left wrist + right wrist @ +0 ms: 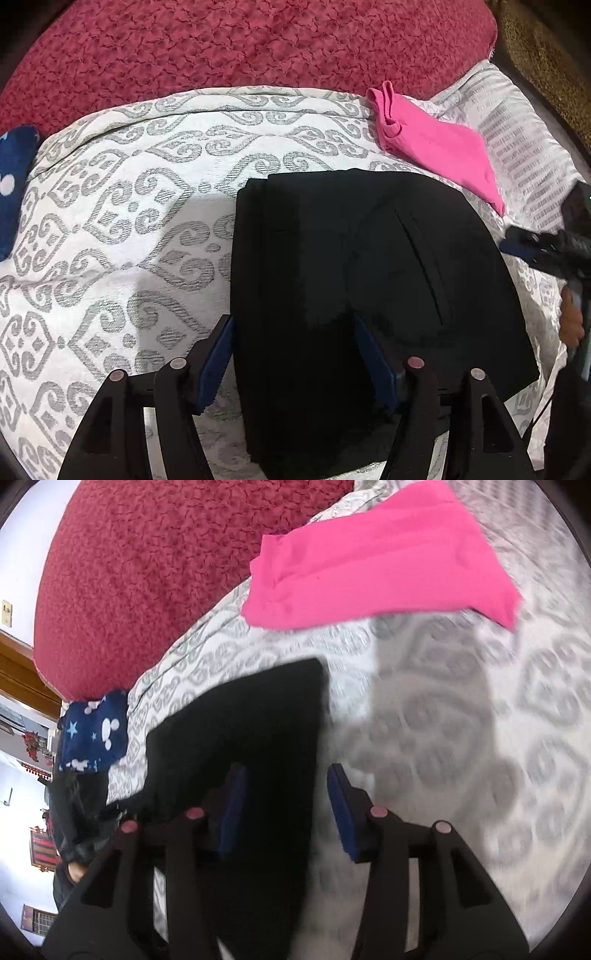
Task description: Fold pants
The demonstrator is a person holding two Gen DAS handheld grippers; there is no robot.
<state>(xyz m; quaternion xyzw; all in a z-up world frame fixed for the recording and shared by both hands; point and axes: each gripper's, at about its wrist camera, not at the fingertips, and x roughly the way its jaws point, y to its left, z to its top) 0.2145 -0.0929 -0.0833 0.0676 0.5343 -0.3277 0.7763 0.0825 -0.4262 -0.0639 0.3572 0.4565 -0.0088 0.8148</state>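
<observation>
Bed (122, 206) held folded black pants (354, 266), pink cloth (436, 147) beside; left tongs (293, 354) and right tongs (286, 805) both gaped, gripping nothing.

Bright, even room light; the left wrist view is sharp, with a soft shadow on the patterned bedspread (122, 229); the right wrist view smears with motion blur; fisheye bending and dark corners ring both.
</observation>
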